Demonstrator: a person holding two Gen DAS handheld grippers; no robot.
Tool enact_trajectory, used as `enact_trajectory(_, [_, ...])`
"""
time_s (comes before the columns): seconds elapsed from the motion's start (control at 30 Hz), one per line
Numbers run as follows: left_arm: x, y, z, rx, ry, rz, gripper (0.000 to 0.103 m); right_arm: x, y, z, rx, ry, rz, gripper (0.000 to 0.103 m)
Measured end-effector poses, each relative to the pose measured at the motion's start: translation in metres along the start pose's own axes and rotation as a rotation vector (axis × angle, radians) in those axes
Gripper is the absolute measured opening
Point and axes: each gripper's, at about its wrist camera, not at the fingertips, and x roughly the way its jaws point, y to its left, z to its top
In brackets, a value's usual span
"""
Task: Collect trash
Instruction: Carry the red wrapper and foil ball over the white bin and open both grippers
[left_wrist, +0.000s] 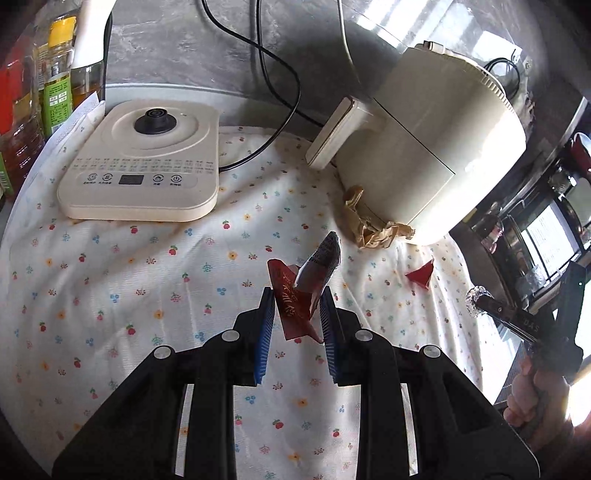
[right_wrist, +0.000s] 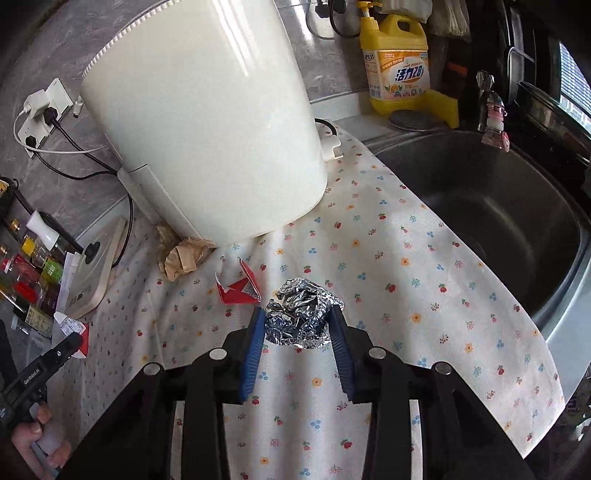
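Note:
My left gripper (left_wrist: 297, 301) is shut on a dark red snack wrapper (left_wrist: 299, 295) and holds it above the floral cloth (left_wrist: 147, 277). My right gripper (right_wrist: 297, 319) is shut on a crumpled ball of aluminium foil (right_wrist: 301, 314). The foil also shows at the right edge of the left wrist view (left_wrist: 476, 301). The wrapper also shows at the left of the right wrist view (right_wrist: 75, 334). A torn red wrapper piece (right_wrist: 238, 290) lies on the cloth just beyond the foil, also in the left view (left_wrist: 419, 277). A crumpled brown paper (right_wrist: 183, 258) lies against the air fryer's base, also in the left view (left_wrist: 369, 223).
A cream air fryer (right_wrist: 207, 122) stands at the back. A kettle base (left_wrist: 144, 162) sits at the left with bottles (left_wrist: 55, 85) beyond it. A steel sink (right_wrist: 491, 221) lies at the right, with a yellow detergent bottle (right_wrist: 397, 66) behind. Cables run to a wall socket (right_wrist: 44, 107).

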Motion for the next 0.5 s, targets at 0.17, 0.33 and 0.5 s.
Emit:
enact_trajectory(0.17, [0.006,-0.011,0.002,0.063,0.030,-0.071,0.025,-0.026,-0.004,-0.022,0.052,-0.027,-0.052,0.035])
enact_trajectory(0.33, [0.010,-0.026,0.000,0.135,0.057,-0.145,0.025,-0.053,-0.011,-0.046,0.119,-0.055,-0.109,0.035])
enact_trajectory(0.5, [0.018,-0.044,-0.008,0.195,0.099,-0.218,0.025,-0.081,-0.023,-0.073,0.191,-0.076,-0.169,0.035])
